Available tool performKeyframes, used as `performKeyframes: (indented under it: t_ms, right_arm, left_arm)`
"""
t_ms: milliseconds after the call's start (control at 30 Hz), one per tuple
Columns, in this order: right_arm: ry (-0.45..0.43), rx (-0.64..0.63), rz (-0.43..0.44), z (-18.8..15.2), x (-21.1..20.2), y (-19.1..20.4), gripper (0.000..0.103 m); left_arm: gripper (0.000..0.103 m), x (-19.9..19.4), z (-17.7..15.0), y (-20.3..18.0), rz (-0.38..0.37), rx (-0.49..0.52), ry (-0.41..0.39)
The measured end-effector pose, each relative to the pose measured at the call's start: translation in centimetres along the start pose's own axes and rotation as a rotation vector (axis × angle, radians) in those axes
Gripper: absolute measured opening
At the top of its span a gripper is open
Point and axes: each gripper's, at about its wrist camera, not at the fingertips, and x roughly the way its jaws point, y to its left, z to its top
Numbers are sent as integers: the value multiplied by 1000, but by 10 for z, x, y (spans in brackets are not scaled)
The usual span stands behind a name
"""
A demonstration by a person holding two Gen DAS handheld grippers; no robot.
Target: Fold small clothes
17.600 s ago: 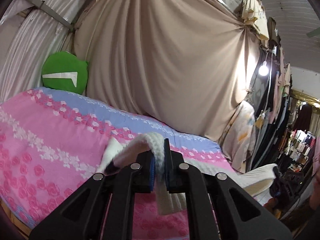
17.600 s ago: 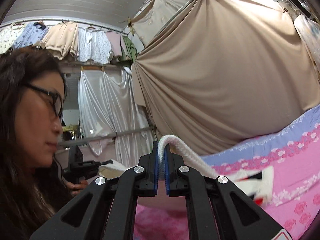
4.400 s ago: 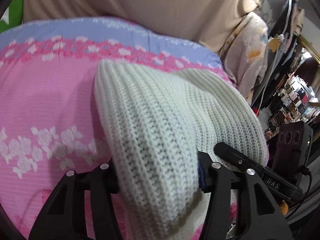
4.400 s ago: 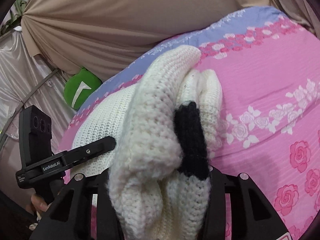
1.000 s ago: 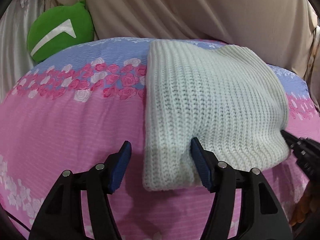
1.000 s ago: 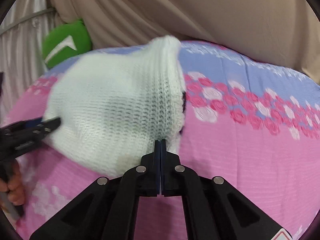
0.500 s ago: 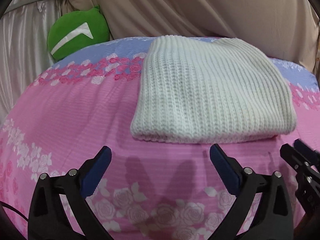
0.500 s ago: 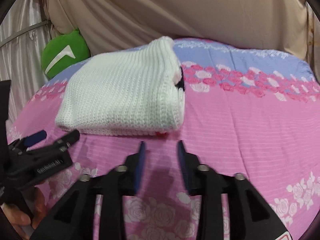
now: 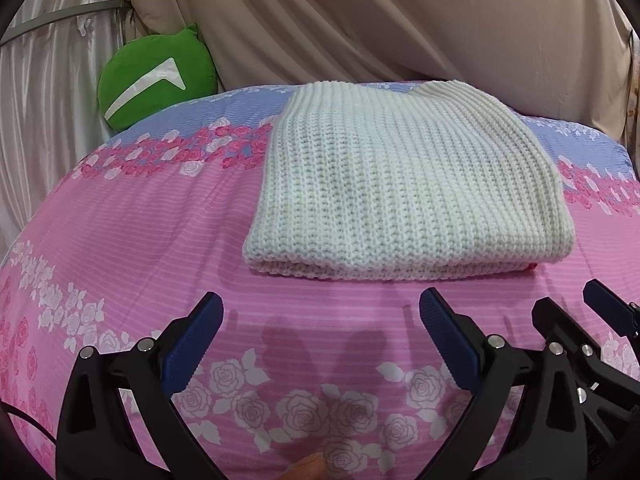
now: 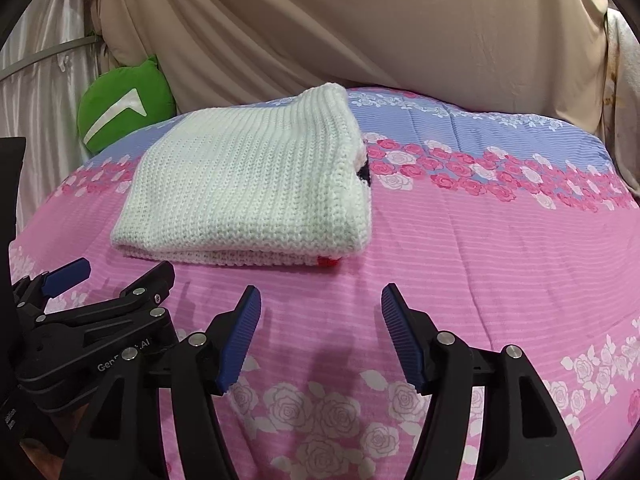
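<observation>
At the far left we see a round green plush cushion with a white chevron (image 9: pixel 154 77) against the beige draped cloth backdrop (image 9: pixel 400 20), at the head of the pink and lilac rose-printed bedspread (image 9: pixel 140 220). Our left gripper (image 9: pixel 320 312) is spread wide and empty above the bedspread, just short of the folded cream chunky-knit sweater (image 9: pixel 404 184), which lies flat mid-bed. To its right, our right gripper (image 10: pixel 320 300) likewise stands released, holding nothing, near the sweater's front edge, where red and black trim peeks out.

We hold our left gripper (image 9: pixel 320 316) and right gripper (image 10: pixel 321 309) side by side just short of the sweater (image 9: pixel 404 192), jaws spread wide, gripping nothing.
</observation>
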Motion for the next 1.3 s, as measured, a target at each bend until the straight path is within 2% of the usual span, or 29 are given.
performKeyframes:
  t_ms: [300,933,1300]
  right_arm:
    - [0,-23,-62,-1,0,5,62]
    - [-2,-23,-86,-2,0,7,62]
    - [-2,-35,-145,-2,-2,12,63]
  left_arm:
    - [96,0,0,-4,42,14,1]
    - [91,-1,0,-4,26,25,2]
    - [91,-2,0,-4,34,32,-9]
